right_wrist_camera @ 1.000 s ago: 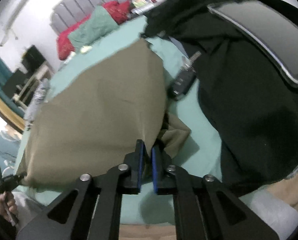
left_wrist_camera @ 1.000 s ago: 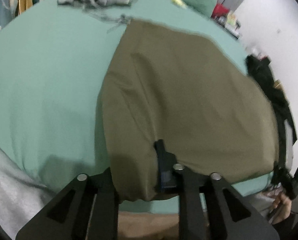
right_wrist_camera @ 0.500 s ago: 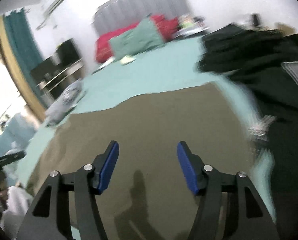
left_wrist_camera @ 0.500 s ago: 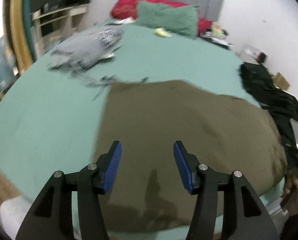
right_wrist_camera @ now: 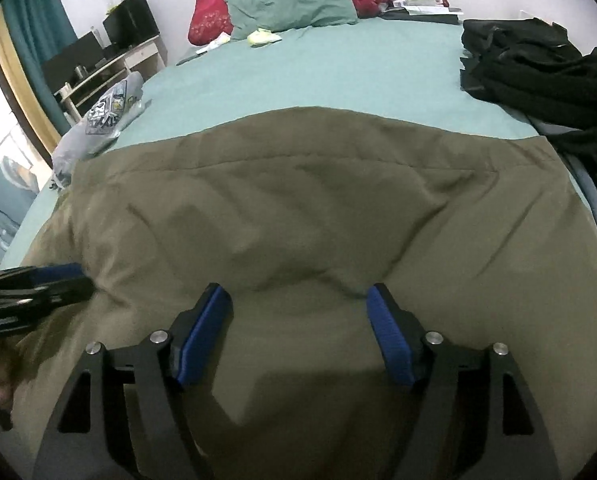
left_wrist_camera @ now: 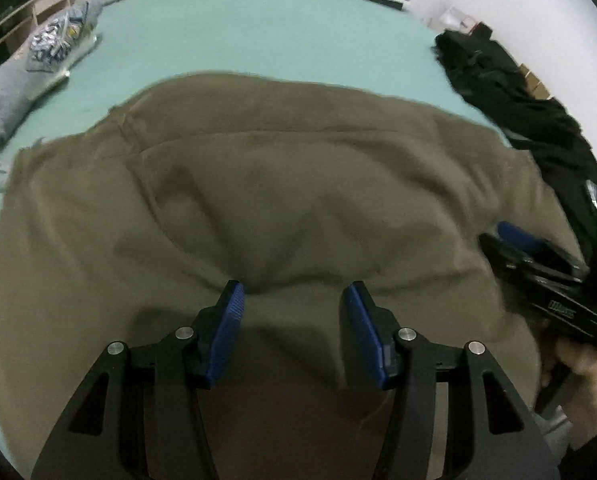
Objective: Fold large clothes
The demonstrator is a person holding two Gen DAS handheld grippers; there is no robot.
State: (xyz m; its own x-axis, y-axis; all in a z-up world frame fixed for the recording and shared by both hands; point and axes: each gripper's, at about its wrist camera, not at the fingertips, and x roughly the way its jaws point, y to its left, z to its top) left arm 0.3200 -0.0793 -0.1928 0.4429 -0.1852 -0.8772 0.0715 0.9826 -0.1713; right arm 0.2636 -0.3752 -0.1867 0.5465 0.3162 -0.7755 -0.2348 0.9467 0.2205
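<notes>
A large olive-brown garment lies spread flat on the teal bed sheet, with soft wrinkles across its middle; it also fills the right wrist view. My left gripper is open and empty, hovering just above the garment's near part. My right gripper is open and empty too, above the same garment. The right gripper shows at the right edge of the left wrist view, and the left gripper shows at the left edge of the right wrist view.
A black clothes pile lies on the bed's right side. A grey garment lies at the left edge. Red and green pillows sit at the headboard. A shelf unit stands left of the bed.
Both grippers let go of the olive garment's edges and opened. They lifted and now point over the garment toward the headboard. The garment now lies flat.
</notes>
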